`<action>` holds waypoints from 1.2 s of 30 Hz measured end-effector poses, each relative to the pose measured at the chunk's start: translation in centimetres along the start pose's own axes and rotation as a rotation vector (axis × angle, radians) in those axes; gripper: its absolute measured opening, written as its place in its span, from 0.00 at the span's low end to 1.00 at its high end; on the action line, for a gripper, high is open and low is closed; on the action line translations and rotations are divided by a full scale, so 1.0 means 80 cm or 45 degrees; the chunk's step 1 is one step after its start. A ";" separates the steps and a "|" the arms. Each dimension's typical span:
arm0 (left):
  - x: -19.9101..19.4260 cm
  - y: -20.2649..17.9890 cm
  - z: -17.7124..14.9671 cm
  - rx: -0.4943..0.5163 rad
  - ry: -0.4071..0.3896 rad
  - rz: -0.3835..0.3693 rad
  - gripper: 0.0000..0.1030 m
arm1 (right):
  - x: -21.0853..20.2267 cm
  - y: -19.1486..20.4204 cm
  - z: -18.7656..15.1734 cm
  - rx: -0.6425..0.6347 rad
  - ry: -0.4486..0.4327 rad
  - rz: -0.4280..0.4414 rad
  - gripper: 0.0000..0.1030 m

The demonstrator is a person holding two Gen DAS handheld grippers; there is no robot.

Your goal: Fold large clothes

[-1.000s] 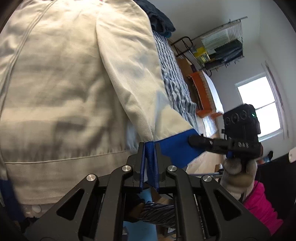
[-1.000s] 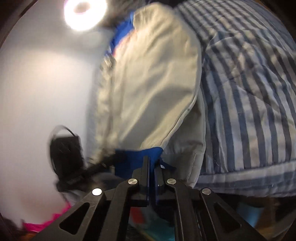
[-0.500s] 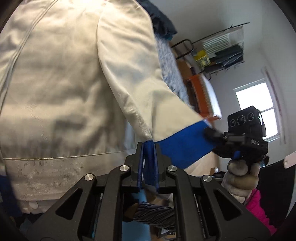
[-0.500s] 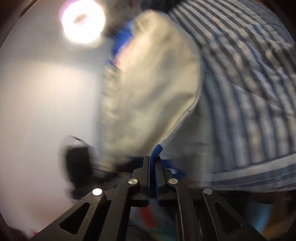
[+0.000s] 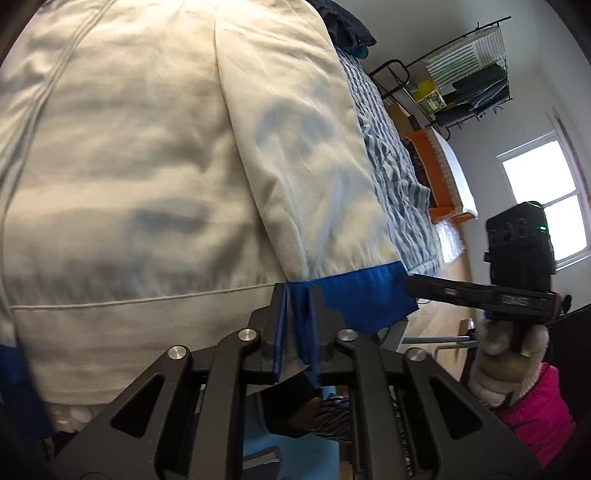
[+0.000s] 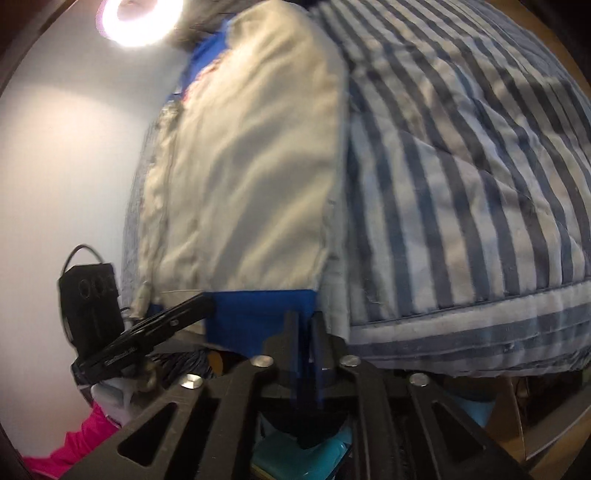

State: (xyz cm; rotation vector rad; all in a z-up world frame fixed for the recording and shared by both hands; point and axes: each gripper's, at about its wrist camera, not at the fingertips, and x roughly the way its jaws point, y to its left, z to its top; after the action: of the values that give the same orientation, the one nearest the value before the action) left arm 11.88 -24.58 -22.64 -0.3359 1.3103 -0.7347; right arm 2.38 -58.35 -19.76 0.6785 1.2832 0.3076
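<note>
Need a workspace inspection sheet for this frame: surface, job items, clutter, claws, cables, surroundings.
Surface: bed with striped quilt.
Job's things: cream jacket laid on the quilt, sleeve folded over the body, blue cuff at the near edge.
Clutter: dark clothes at the far end.
Claws: left claw and right claw both opening, cuff fabric between the jaws.
Cables: one on the left claw's camera box.
Surroundings: wall rack, window, ring light.

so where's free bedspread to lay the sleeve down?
Bare striped quilt lies right of the cream jacket, down to the bed's edge. Crowded at the blue cuff: both grippers, left and right, are opening around it.
</note>
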 end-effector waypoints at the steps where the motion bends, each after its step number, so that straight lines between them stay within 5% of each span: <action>1: -0.002 -0.001 -0.001 0.015 -0.009 0.021 0.18 | -0.001 0.008 0.000 -0.026 -0.016 -0.040 0.37; 3: -0.008 -0.001 -0.003 0.033 -0.019 0.036 0.18 | -0.001 0.025 0.000 -0.120 -0.046 -0.174 0.36; 6: -0.028 -0.006 -0.009 0.057 -0.105 0.068 0.18 | 0.011 0.034 0.003 -0.156 -0.039 -0.201 0.36; 9: -0.038 -0.028 -0.009 0.148 -0.165 0.081 0.18 | 0.038 0.029 0.005 -0.220 0.031 -0.391 0.32; 12: -0.035 -0.056 -0.008 0.252 -0.176 0.101 0.18 | 0.048 0.026 0.012 -0.201 0.056 -0.365 0.26; 16: -0.015 -0.092 -0.009 0.351 -0.162 0.136 0.19 | 0.003 0.030 0.020 -0.179 -0.080 -0.282 0.26; 19: 0.006 -0.123 -0.009 0.403 -0.138 0.173 0.39 | -0.048 0.021 0.031 -0.121 -0.276 -0.286 0.42; 23: 0.042 -0.158 -0.007 0.463 -0.084 0.238 0.53 | -0.090 -0.004 0.043 -0.006 -0.411 -0.244 0.46; 31: 0.135 -0.179 0.006 0.432 0.066 0.517 0.57 | -0.120 -0.034 0.044 0.062 -0.484 -0.224 0.46; 36: 0.150 -0.181 0.002 0.486 0.033 0.554 0.64 | -0.127 -0.035 0.041 0.047 -0.490 -0.190 0.46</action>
State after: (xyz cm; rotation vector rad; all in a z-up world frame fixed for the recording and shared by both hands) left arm 8.67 -43.13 -22.71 0.2610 1.1820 -0.6001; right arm 2.28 -67.20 -13.22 0.6335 0.9655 0.0269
